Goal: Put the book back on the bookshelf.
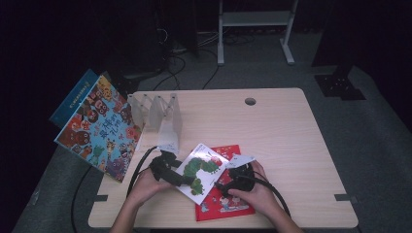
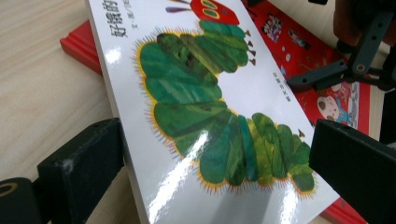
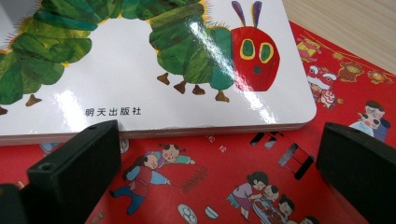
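Observation:
A white board book with a green caterpillar (image 1: 201, 170) lies askew on top of a red picture book (image 1: 226, 205) near the table's front edge. My left gripper (image 1: 186, 180) is at the white book's left lower edge. Its jaws stand wide, with the white book's (image 2: 196, 116) near corner between them and the left jaw against its edge. My right gripper (image 1: 227, 183) rests over the red book (image 3: 224, 186), open, nothing between its fingers, the white book's (image 3: 140, 70) edge just ahead. The right gripper's jaw (image 2: 327, 77) shows across the red book (image 2: 341, 100).
A clear plastic book rack (image 1: 155, 114) stands at the table's back left. A large colourful book (image 1: 99, 128) leans off the left edge with a blue one (image 1: 73, 99) behind it. A cable hole (image 1: 250, 101) sits at the back of the wooden table (image 1: 291, 141).

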